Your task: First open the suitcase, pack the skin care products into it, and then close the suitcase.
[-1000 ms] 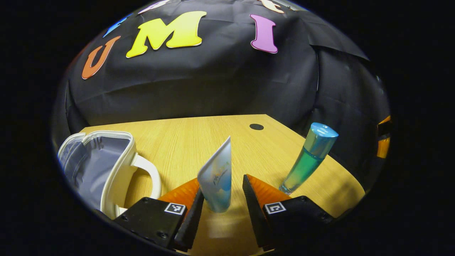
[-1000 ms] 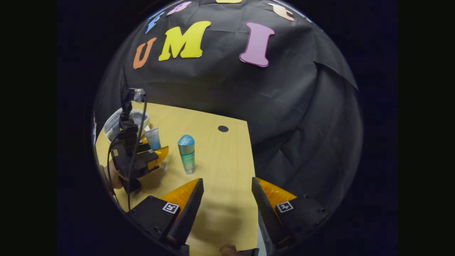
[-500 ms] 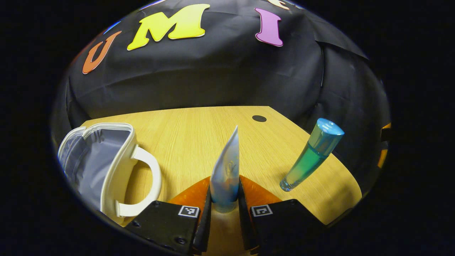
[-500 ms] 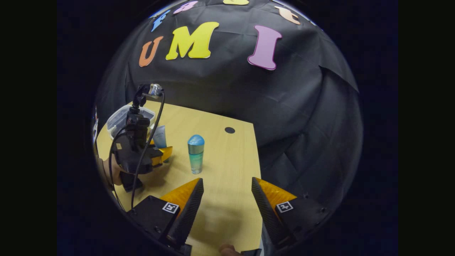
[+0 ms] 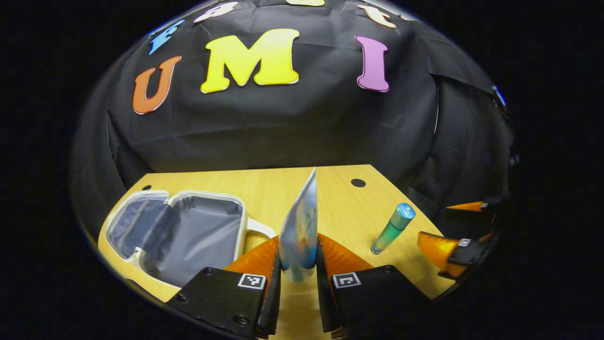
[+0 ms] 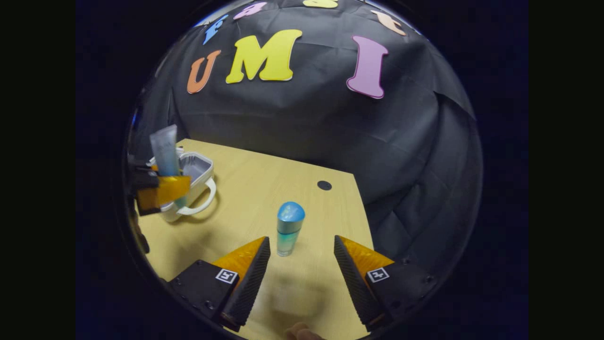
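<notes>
Suitcase point(image 5: 188, 231) open, left gripper point(image 5: 298, 274) fingers clamp tube point(image 5: 299, 231), right gripper point(image 6: 302, 264) fingers spread short of bottle point(image 6: 289, 228); packing and closing remain.

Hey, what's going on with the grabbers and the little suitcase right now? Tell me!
Left gripper shut on tube, lifted off table. Right gripper open, facing blue bottle. Suitcase open, nothing seen inside. Nothing in the way.

Dim booth, strong fisheye bending at edges, soft shadows on the table point(image 6: 245, 189).
</notes>
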`<state>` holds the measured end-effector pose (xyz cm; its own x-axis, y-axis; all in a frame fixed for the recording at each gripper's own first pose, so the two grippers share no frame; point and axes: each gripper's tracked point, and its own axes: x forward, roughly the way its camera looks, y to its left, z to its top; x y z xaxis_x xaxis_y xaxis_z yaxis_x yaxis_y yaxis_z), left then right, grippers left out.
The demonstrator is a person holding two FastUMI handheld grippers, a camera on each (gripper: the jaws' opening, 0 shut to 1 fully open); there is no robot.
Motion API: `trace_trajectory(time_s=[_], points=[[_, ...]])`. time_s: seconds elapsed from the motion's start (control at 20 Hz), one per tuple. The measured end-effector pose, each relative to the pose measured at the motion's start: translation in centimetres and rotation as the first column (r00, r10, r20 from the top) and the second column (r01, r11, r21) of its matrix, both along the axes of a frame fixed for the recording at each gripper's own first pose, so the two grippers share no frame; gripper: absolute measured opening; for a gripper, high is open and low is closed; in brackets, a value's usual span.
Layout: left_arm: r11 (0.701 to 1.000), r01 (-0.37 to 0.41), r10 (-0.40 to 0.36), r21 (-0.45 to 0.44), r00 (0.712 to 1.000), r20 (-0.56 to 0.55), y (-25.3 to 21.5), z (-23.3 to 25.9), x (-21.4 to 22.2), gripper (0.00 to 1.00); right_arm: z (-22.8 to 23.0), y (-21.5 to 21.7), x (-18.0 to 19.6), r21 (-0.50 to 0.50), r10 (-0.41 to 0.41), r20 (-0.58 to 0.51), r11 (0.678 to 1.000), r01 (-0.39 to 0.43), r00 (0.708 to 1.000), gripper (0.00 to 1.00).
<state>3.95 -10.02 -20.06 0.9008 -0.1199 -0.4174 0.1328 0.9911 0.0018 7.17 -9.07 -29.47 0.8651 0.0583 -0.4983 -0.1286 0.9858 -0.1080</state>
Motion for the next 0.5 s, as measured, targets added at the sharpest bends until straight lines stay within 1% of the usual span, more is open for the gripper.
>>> trace_trajectory(time_s=[0.15, 0.25, 0.35, 0.4, 0.45, 0.5], points=[[1.0, -0.02, 0.019, 0.022, 0.999, 0.031, 2.6, 3.7, -2.3, 0.37, -1.8, 1.5, 2.1, -0.015, 0.008, -0.005, 1.0, -0.008, 1.0, 0.81], [0.998, -0.049, 0.047, 0.044, 0.998, 0.044, 5.0, 5.5, -3.6, 0.37, -3.3, 1.6, 3.2, -0.009, -0.017, -0.024, 1.0, 0.017, 1.0, 0.81], [0.995, -0.09, 0.088, 0.042, 0.995, 0.053, 7.7, 7.0, -4.9, 0.37, -4.9, 1.6, 3.8, 0.016, -0.039, -0.054, 0.999, 0.04, 0.998, 0.79], [0.993, -0.113, 0.11, 0.039, 0.992, 0.062, 9.1, 7.7, -5.5, 0.37, -5.5, 1.6, 4.4, 0.023, -0.049, -0.058, 0.998, 0.051, 0.997, 0.78], [0.99, -0.137, 0.134, 0.038, 0.989, 0.066, 10.5, 8.3, -6.1, 0.37, -5.7, 1.4, 5.0, 0.025, -0.066, -0.054, 0.997, 0.067, 0.996, 0.8], [0.987, -0.156, 0.153, 0.037, 0.986, 0.064, 11.9, 8.6, -6.5, 0.37, -5.9, 1.1, 5.6, 0.033, -0.084, -0.05, 0.996, 0.085, 0.995, 0.78]])
